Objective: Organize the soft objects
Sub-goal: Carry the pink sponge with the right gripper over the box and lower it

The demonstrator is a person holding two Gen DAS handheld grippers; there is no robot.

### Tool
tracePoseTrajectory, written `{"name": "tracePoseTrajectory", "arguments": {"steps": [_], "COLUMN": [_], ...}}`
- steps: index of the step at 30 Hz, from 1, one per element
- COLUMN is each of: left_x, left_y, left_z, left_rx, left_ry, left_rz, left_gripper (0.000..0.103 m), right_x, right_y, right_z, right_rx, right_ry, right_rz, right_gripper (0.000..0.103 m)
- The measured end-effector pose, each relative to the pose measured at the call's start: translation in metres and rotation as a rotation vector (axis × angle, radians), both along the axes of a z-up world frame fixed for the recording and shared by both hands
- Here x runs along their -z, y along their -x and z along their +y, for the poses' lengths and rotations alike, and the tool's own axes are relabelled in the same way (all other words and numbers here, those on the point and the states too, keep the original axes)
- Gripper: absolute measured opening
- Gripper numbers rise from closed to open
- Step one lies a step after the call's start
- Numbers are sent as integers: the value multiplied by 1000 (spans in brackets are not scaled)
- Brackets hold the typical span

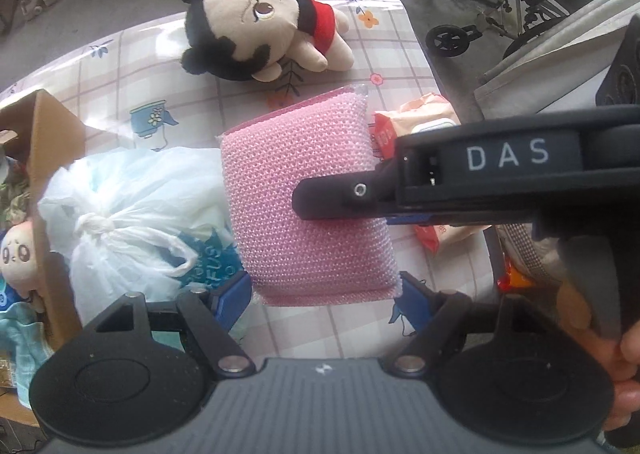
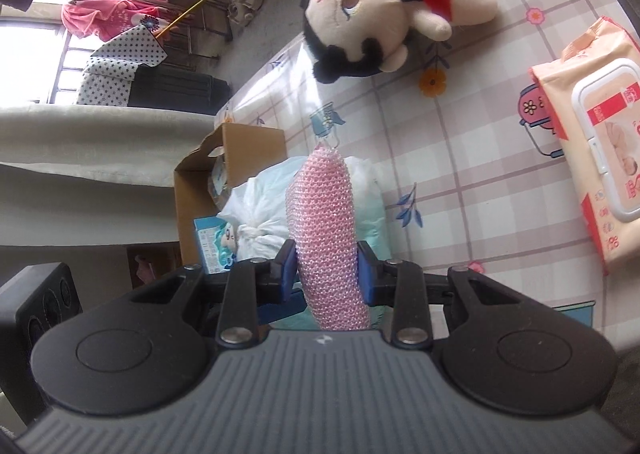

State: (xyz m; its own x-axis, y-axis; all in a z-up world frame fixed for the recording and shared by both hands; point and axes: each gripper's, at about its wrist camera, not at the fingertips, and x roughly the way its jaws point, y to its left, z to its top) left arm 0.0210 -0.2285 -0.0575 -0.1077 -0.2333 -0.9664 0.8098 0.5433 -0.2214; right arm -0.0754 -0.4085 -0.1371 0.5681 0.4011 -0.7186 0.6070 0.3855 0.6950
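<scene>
Pink and knobbly, the sponge pad (image 2: 326, 238) stands edge-on right in front of the right wrist camera, its mesh cover pinched at both flat faces by the blue pads (image 2: 365, 274) of the right gripper (image 2: 326, 274), which is clamped on it. From the left wrist view the same pad (image 1: 308, 197) is a soft rectangle held clear above the table (image 1: 120, 65), with the right gripper (image 1: 320, 199) reaching in from the right across it. Either side of the pad's lower corners sit the fingers of the left gripper (image 1: 326, 296), spread wide; whether they press on it I cannot tell. Under the pad lies a crinkly white plastic bag (image 1: 120, 221), knotted at the top, beside an open cardboard box (image 1: 48, 141) at the table's left edge. A plush doll (image 1: 256, 29) with black hair and a red top lies near the far edge, with bare checked, glossy tablecloth around it. The wet-wipes pack (image 2: 592, 157), smooth with a hard flip lid, lies at the right
</scene>
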Motion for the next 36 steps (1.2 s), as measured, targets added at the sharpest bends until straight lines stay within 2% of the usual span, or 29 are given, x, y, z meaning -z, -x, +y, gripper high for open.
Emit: {"name": "tracePoseTrajectory", "arguments": {"steps": [5,9,15,19,24,29,35,36], "left_x": [-24,-36,-29,-5,40,75,95,96], "left_y": [-29,-56,-96,-123,-154,-169,-176,-177], "left_z": [44,91,169,218,257,280,297,299], "left_rx": [-62,-145,-311,-427,-506,-531,-508,-504], "left_ry": [1,-8,-56,-83,-119,-136,-156,-157], "left_rz": [-38,-67,-73,-20,60,126,156,160], "left_gripper": [79,79,79,78,78,78,78,78], "right_x": [-31,-49,-57,-41,-7,32,66,68], "right_y": [-22,-52,-116,-162,-204,-231,-248,-249], "right_z": [36,69,136,190,253,288,312,314], "right_rx": [-13,-64,-197,-290,-375,-382,-419,-432], "right_ry": [0,-15,-70,-124,-131,-88,-2,24], "right_rz": [-46,-81,-110,-77,34,168,277,290], "right_gripper": [29,29,29,29,29,29,33,36]}}
